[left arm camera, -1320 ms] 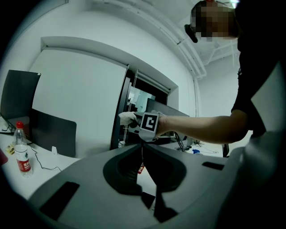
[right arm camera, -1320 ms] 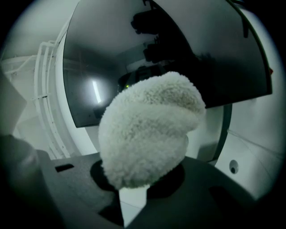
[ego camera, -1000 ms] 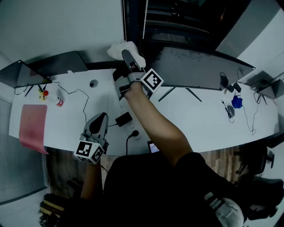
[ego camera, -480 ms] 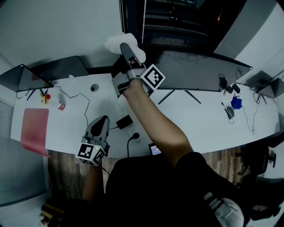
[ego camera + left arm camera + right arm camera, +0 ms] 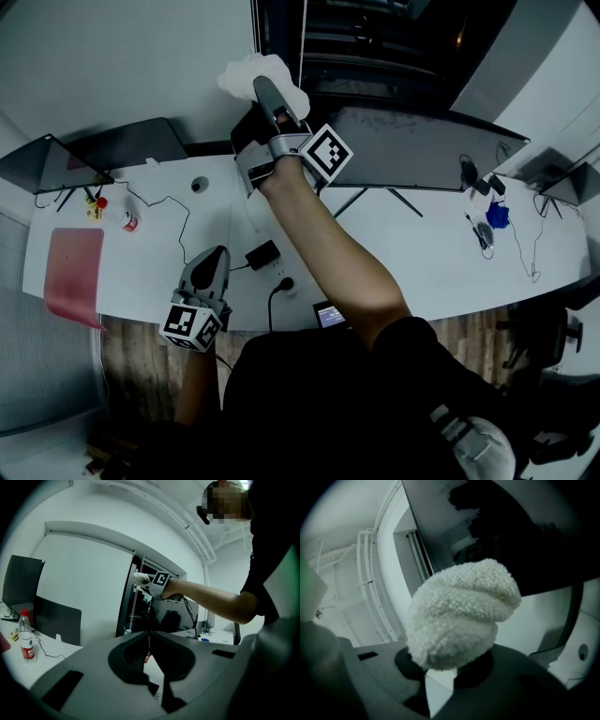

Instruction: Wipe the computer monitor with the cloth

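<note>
White bench (image 5: 422,253), monitor (image 5: 412,150): right gripper (image 5: 266,92) pinches cloth (image 5: 248,73) in its fingers near the screen's left edge; left gripper (image 5: 213,258) fingers pressed together, empty. Light, overlapping strokes would suit

left hand-held gripper (image 5: 217,255): low, jaws together | right hand-held gripper (image 5: 267,94): raised, gripping

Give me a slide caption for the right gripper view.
Right gripper shut on a fluffy white cloth, with the dark monitor behind it.
</note>
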### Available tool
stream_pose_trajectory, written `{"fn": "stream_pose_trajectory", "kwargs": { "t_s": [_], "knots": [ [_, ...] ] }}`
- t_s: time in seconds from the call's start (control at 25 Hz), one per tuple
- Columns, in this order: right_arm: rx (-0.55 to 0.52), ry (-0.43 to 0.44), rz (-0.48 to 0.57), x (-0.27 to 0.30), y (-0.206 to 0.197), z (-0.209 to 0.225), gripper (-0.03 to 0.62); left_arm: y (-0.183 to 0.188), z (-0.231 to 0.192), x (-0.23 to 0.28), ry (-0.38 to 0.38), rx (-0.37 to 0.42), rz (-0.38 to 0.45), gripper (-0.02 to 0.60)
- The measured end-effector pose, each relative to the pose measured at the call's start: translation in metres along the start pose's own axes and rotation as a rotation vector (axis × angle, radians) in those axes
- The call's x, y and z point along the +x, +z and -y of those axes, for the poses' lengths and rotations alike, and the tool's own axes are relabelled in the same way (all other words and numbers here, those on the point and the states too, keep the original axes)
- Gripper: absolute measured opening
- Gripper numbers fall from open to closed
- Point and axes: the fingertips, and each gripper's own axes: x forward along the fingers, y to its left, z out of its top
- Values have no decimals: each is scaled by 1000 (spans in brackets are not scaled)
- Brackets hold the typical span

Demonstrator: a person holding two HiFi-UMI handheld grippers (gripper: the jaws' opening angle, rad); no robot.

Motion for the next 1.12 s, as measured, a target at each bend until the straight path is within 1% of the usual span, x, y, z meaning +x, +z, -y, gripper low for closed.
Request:
{"fn": "stream_pose_trajectory", "kwargs": {
  "t_s": [0.08, 0.16, 0.24, 0.32, 0.36, 0.4, 0.48, 0.56, 0.72, 0.8, 0.84, 0.88, 0.96, 1.12],
  "knots": [
    [6, 16, -13, 1, 1, -6, 95, 0, 1, 0, -3, -2, 0, 2],
    [0, 38, -55, 2, -1, -17, 95, 0, 2, 0, -5, -3, 0, 2],
    [-31, 77, -108, -1, -2, -34, 96, -1, -1, 0, -4, -10, 2, 2],
    [-89, 127, -163, -8, -1, -56, 97, -2, -3, -1, -4, -18, 4, 2],
    [-144, 152, -197, -14, -1, -69, 97, -3, -2, 0, -6, -22, 5, 2],
    [-221, 173, -234, -22, 0, -82, 97, -3, -1, 1, -10, -27, 6, 2],
    [-435, 187, -312, -44, 2, -103, 97, -5, 4, 5, -26, -35, 8, 2],
    [-676, 157, -391, -70, 7, -114, 97, -8, 11, 11, -48, -42, 8, 2],
    [-1137, 52, -533, -129, 23, -119, 97, -13, 32, 27, -93, -47, 11, 2],
    [-1335, 2, -592, -163, 34, -121, 97, -12, 49, 33, -115, -48, 15, 2],
    [-1409, -22, -610, -180, 40, -122, 98, -11, 58, 35, -126, -47, 17, 2],
    [-1463, -45, -615, -196, 46, -123, 98, -11, 66, 36, -138, -45, 20, 2],
    [-1512, -96, -598, -229, 61, -125, 98, -12, 83, 37, -160, -37, 27, 2],
    [-1506, -241, -559, -304, 93, -118, 98, -14, 129, 40, -188, -25, 27, 2]
  ]
}}
